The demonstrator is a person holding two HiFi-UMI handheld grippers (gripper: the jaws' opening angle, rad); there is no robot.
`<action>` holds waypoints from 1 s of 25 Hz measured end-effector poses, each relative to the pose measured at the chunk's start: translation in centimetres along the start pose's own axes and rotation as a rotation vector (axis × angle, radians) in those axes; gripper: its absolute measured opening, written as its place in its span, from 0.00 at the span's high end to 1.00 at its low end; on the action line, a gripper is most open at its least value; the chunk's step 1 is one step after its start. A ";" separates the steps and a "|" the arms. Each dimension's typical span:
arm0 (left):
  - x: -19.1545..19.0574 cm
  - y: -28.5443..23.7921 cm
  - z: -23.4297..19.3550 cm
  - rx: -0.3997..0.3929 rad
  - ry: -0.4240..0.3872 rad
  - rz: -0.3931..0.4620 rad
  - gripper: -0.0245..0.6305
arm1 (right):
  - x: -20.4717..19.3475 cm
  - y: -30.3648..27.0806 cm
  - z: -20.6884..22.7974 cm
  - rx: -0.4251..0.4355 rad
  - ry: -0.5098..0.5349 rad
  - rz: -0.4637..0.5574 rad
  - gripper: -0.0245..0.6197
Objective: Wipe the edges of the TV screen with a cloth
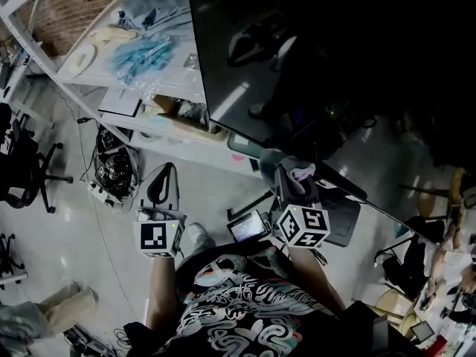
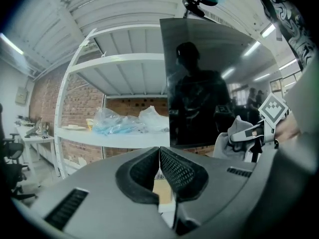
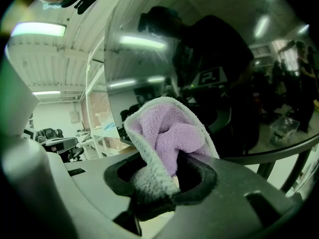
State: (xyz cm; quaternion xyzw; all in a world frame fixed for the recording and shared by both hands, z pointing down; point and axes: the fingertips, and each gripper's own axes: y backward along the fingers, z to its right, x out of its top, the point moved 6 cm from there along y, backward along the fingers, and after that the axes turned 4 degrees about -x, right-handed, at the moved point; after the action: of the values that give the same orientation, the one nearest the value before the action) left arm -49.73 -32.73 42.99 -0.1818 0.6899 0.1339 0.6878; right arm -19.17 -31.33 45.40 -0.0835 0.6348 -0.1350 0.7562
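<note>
The dark TV screen (image 1: 320, 73) fills the upper right of the head view, its lower edge (image 1: 297, 158) running down to the right. My right gripper (image 1: 291, 175) is shut on a purple and grey cloth (image 3: 169, 138), bunched between the jaws and held just below that lower edge. The screen (image 3: 209, 73) shows a person's reflection in the right gripper view. My left gripper (image 1: 162, 188) is shut with nothing in it, held left of the screen over the floor. Its jaws meet at the tips (image 2: 159, 156), with the screen (image 2: 209, 88) ahead to the right.
A white metal shelf (image 1: 134, 88) stands left of the screen, holding plastic bags (image 1: 145, 50) and a plate. Cables and a basket (image 1: 115, 169) lie on the floor beneath. An office chair (image 1: 22, 162) is at the far left. A small device (image 1: 249, 227) sits below the screen.
</note>
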 end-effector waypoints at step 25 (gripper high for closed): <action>-1.7 -0.1 -5.4 -0.121 -0.032 -0.053 0.93 | -0.2 -2.4 -4.5 -0.044 0.016 0.016 0.67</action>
State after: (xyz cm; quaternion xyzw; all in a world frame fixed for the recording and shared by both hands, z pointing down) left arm -54.54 -35.04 44.76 -0.2390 0.6644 0.1600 0.6898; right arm -23.82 -33.32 45.48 -0.0941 0.6441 -0.1156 0.7503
